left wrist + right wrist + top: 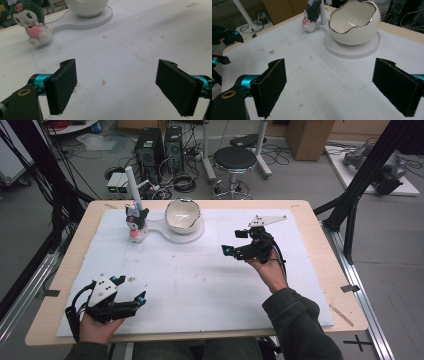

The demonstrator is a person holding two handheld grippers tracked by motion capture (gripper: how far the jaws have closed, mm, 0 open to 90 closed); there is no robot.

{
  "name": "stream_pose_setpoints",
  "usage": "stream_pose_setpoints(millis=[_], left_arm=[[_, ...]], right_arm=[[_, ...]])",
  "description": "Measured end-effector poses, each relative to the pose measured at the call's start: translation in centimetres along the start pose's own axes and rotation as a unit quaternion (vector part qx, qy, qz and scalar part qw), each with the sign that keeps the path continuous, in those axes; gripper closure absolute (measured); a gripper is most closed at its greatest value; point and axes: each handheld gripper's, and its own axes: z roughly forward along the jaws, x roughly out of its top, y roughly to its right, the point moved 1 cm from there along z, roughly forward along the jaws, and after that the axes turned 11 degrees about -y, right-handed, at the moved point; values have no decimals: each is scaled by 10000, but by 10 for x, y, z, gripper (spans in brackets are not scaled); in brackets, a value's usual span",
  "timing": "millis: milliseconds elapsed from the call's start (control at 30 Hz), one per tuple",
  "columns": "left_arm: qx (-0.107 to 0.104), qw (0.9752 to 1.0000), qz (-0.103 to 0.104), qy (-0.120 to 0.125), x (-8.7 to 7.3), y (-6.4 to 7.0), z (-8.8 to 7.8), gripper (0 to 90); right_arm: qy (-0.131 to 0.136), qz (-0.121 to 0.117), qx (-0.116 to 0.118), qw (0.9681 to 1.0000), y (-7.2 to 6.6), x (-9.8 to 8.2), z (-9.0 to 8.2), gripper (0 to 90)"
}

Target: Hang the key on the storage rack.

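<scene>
No legible writing seen. Right gripper (231, 242) fingers (272, 86) spread wide, empty, mid-surface. Left gripper (131, 289) fingers spread, empty, near left. Plush toy (135, 222) stood far left beside egg-shaped bowl (183, 215).

Even, soft light; slight blur

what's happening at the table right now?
A person sits at the table with a handheld gripper in each hand, both open and holding nothing. The right gripper hovers mid-table, pointed toward the egg-shaped bowl on its white stand. The left gripper rests near the front edge. A small plush toy stands beside the bowl, untouched.
</scene>
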Motion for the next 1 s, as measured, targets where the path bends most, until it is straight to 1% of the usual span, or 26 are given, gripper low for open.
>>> stream_pose_setpoints(millis=[67, 100, 267, 367, 567, 733, 867, 900, 1000], left_arm=[[6, 10000, 2, -1, 0, 0, 0, 177], [20, 10000, 6, -1, 0, 0, -1, 177], [4, 10000, -19, 4, 0, 0, 0, 177], [4, 10000, -20, 5, 0, 0, 0, 177], [17, 10000, -18, 9, 0, 0, 0, 177], [15, 10000, -18, 10, 1, 0, -1, 177], [23, 10000, -21, 8, 1, 0, -1, 177], [21, 10000, -40, 18, 1, 0, 0, 177], [15, 10000, -22, 17, 1, 0, 0, 177]], right_arm=[[17, -3, -32, 10000, 1, -4, -1, 112], [-7, 37, -31, 10000, 1, -5, -1, 112], [-46, 28, -60, 10000, 2, -14, -2, 112], [-143, 45, -56, 9999, 2, -17, -4, 111], [-130, -10, -104, 9999, 1, -20, -8, 112], [-143, 3, -159, 9998, 1, -29, -12, 111], [-134, 92, -185, 9997, 2, -36, -16, 112], [-106, 66, -185, 9998, 3, -37, -17, 112], [-129, 119, -202, 9996, 5, -41, -21, 112]])
